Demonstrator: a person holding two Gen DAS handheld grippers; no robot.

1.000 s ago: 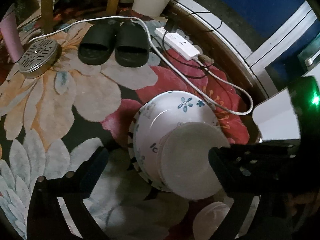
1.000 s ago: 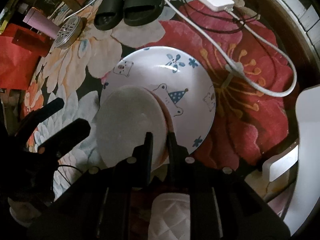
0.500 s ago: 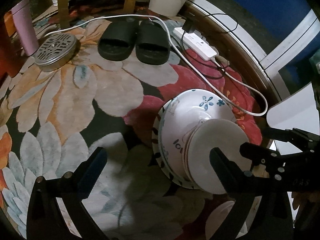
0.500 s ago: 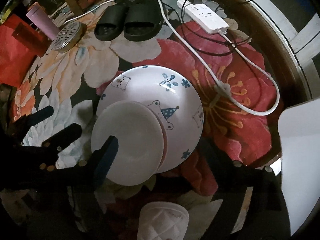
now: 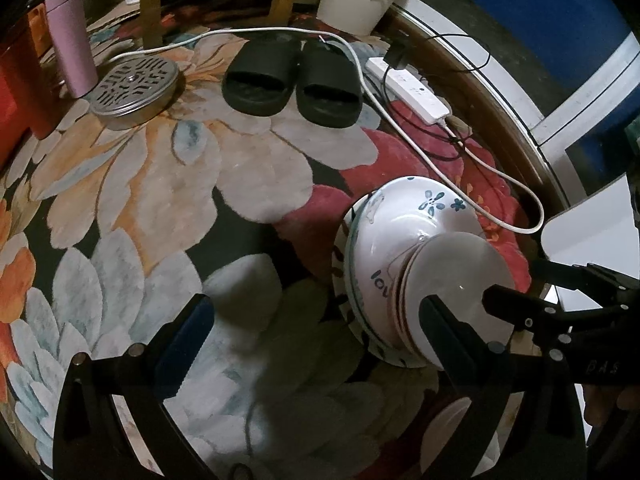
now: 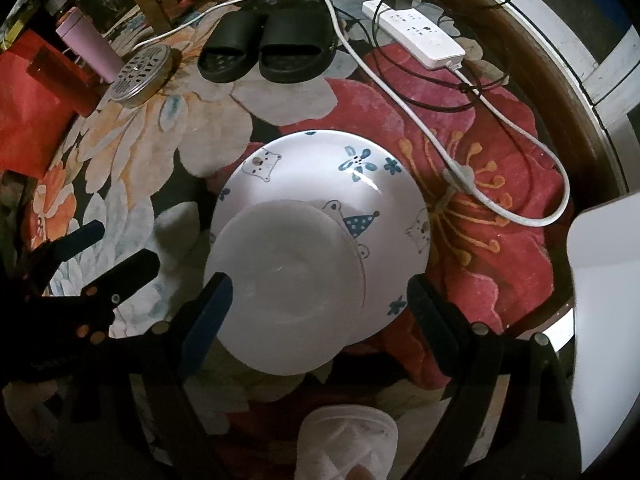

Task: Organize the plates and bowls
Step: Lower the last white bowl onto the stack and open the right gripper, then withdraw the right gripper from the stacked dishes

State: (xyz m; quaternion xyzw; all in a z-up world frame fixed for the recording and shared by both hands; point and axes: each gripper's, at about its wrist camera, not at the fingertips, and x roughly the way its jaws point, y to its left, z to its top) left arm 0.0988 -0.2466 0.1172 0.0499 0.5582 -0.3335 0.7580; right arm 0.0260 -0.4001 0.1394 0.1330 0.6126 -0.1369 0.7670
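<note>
Plates first: a small plain white round plate (image 6: 288,288) lies on top of a wider white plate printed with blue flowers and bears (image 6: 372,184), off-centre toward its near left rim, and the stack sits on the flowered red, cream and black carpet (image 6: 492,248). From the left wrist view a thin pink-edged plate (image 5: 402,300) shows sandwiched under the small one, and a dark-patterned rim (image 5: 344,280) peeks out beneath the printed plate.

Right gripper (image 6: 316,308) points down over the stack, its jaws having just swung wide apart; the small plate lies between the fingers, but neither pad presses on it. Left gripper (image 5: 316,332) hangs just left of the stack, fingers spread wide over bare carpet, nothing between them.

Behind the plates: a pair of black slide sandals (image 6: 268,48), a white power strip (image 6: 416,32) with its white cable (image 6: 500,208) looping past the stack, a round perforated metal tin (image 6: 140,76) and a pink tumbler (image 6: 88,44). A white quilted object (image 6: 348,440) sits at the near edge.
</note>
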